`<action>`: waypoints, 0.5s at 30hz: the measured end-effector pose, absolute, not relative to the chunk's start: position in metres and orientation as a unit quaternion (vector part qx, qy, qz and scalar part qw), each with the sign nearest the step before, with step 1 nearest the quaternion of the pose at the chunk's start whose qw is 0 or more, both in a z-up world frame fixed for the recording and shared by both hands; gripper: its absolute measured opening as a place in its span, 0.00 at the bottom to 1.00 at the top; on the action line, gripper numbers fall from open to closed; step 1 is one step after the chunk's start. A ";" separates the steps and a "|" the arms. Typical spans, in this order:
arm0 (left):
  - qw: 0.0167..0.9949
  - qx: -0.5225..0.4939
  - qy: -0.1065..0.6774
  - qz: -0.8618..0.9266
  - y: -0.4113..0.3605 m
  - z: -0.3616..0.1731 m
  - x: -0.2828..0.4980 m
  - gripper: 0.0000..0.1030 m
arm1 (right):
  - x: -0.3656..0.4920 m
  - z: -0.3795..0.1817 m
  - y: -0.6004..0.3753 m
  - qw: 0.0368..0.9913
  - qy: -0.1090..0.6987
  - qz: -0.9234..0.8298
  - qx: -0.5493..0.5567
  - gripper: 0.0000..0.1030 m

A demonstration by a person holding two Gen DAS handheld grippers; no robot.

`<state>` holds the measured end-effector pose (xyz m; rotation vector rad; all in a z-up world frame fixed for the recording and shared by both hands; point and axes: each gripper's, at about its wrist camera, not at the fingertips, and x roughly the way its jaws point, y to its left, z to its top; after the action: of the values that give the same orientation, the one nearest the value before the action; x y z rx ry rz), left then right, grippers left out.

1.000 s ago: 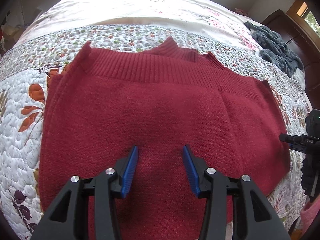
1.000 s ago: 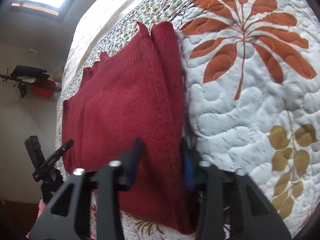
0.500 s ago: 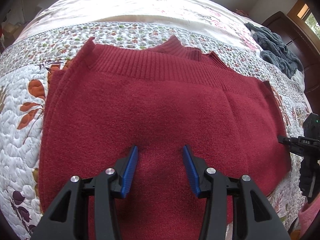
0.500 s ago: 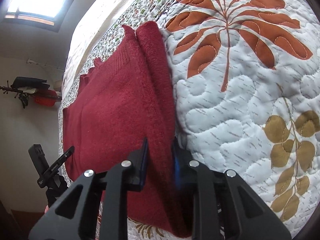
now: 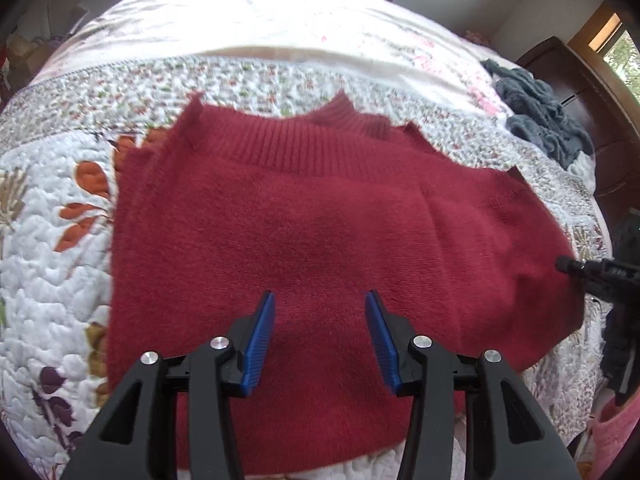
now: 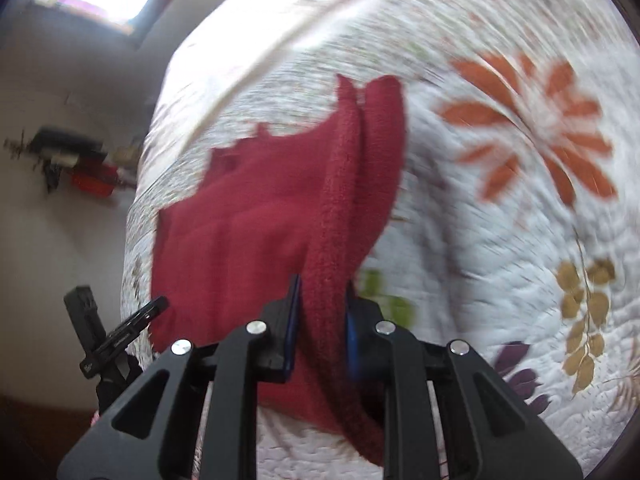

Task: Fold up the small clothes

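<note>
Right gripper (image 6: 322, 320), nearest in its own view, has its blue pads clamped on the thick side edge of the red sweater (image 6: 248, 240) and has lifted that edge off the quilt (image 6: 500, 240); a second ago the jaws stood wider around the same edge as it lay flat, so the grasp has just been made. The lifted edge stands as a ridge with a flap hanging to its right, and the view is smeared with motion. My guess is that a fold across the sweater's body is starting.

Left gripper (image 5: 320, 332) is spread wide with nothing between its fingers, and it hovers over the near middle of the red sweater (image 5: 320, 232), just as it did a second ago. Whether the pads touch the knit I cannot tell. The sweater lies spread across the quilt (image 5: 52, 240), with its ribbed band (image 5: 280, 148) at the far side. Its left edge has drawn in from the left, which fits the right gripper's pull.

Farther off, a grey garment (image 5: 544, 120) lies bunched at the far right of the bed, well apart from the sweater.

No brand or label can be read on the sweater; small lettering on a black device (image 6: 116, 340) at the near left is too blurred to make out.
</note>
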<state>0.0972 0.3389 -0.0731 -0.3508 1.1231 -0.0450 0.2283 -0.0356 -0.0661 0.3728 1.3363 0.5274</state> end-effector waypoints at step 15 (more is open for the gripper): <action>0.832 -0.221 0.509 -0.011 0.379 -0.055 0.078 0.46 | 0.207 -0.061 0.146 0.718 0.641 0.271 0.022 0.13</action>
<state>0.0784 0.3790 -0.0546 -0.4690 1.0793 -0.0231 0.2069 0.1457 -0.0606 0.0479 1.4179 0.5996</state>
